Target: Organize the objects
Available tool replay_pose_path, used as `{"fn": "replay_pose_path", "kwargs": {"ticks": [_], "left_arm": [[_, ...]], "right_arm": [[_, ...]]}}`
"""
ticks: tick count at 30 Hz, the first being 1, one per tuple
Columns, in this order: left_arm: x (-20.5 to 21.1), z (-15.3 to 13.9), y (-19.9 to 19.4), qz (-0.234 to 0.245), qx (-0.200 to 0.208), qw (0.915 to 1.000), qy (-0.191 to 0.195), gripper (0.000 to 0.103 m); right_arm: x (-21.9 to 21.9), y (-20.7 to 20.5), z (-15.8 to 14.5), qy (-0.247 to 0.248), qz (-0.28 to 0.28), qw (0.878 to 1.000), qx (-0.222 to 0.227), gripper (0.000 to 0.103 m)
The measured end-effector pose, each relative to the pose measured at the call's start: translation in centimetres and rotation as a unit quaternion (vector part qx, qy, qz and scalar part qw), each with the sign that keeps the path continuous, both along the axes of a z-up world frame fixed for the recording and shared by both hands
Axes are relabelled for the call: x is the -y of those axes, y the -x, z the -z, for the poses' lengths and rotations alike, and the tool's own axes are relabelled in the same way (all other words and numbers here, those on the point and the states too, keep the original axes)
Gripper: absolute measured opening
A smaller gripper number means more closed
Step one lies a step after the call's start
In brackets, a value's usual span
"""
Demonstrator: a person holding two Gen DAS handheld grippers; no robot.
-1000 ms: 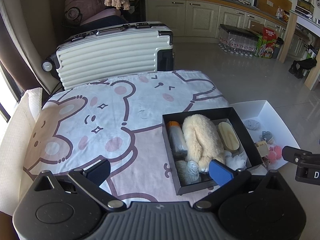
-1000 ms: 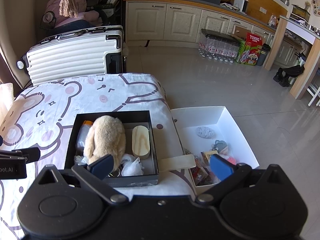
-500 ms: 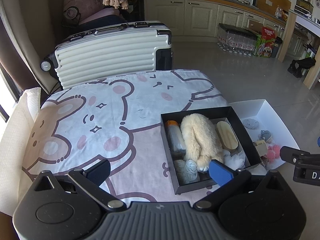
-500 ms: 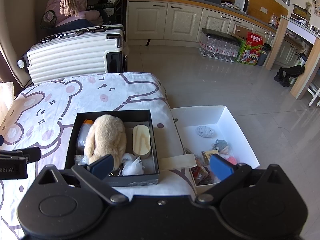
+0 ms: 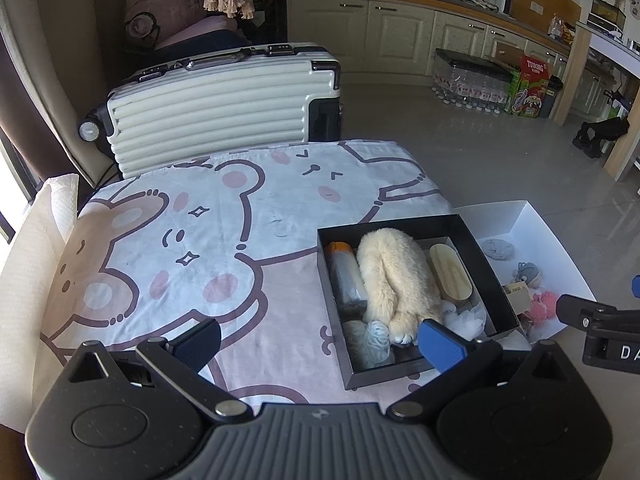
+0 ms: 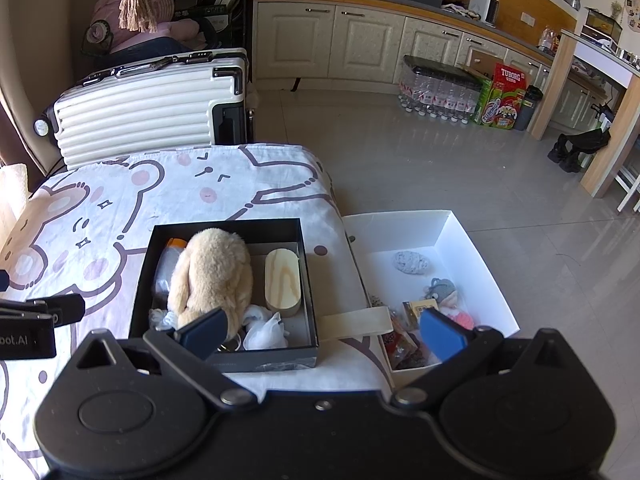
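A black box point(image 5: 476, 242) point(image 6: 308, 280) sits on the bear-print cloth point(image 5: 192, 240) point(image 6: 92, 216). It holds a cream plush toy point(image 5: 396, 272) point(image 6: 212, 276), a wooden oval case point(image 5: 450, 276) point(image 6: 282, 280), an orange-capped bottle point(image 5: 344, 276) point(image 6: 170, 260), yarn balls point(image 5: 366, 340) and white wrapping point(image 6: 264, 326). A white box point(image 5: 556, 248) point(image 6: 472, 260) to the right holds small trinkets. My left gripper point(image 5: 318, 340) is open and empty above the cloth, near the black box's front. My right gripper point(image 6: 322, 330) is open and empty, hovering between the two boxes.
A white ribbed suitcase point(image 5: 224, 108) point(image 6: 148, 108) lies beyond the cloth. A beige strap point(image 6: 354, 322) lies between the boxes. White paper towel point(image 5: 36, 248) lies at the cloth's left edge. Tiled floor, cabinets and bottled-water packs point(image 6: 440, 88) lie at the back right.
Both views have shifted only slightly; the scene sits a touch lower and left in the left wrist view. Both grippers stay open and nothing has been moved.
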State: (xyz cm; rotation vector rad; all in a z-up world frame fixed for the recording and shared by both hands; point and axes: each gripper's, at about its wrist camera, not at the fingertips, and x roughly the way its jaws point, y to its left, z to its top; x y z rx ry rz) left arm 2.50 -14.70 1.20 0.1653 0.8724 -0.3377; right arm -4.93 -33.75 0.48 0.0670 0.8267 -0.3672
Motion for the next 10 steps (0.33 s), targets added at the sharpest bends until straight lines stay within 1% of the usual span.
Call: {"fn": "replay_pose_path", "kwargs": {"ticks": [10], "left_arm": [[0.00,-0.12,0.04,-0.005,0.003,1.0000,-0.003,0.103]], "right_arm": [[0.05,0.00,-0.03,-0.001,-0.001,1.000,0.000,0.103]]}}
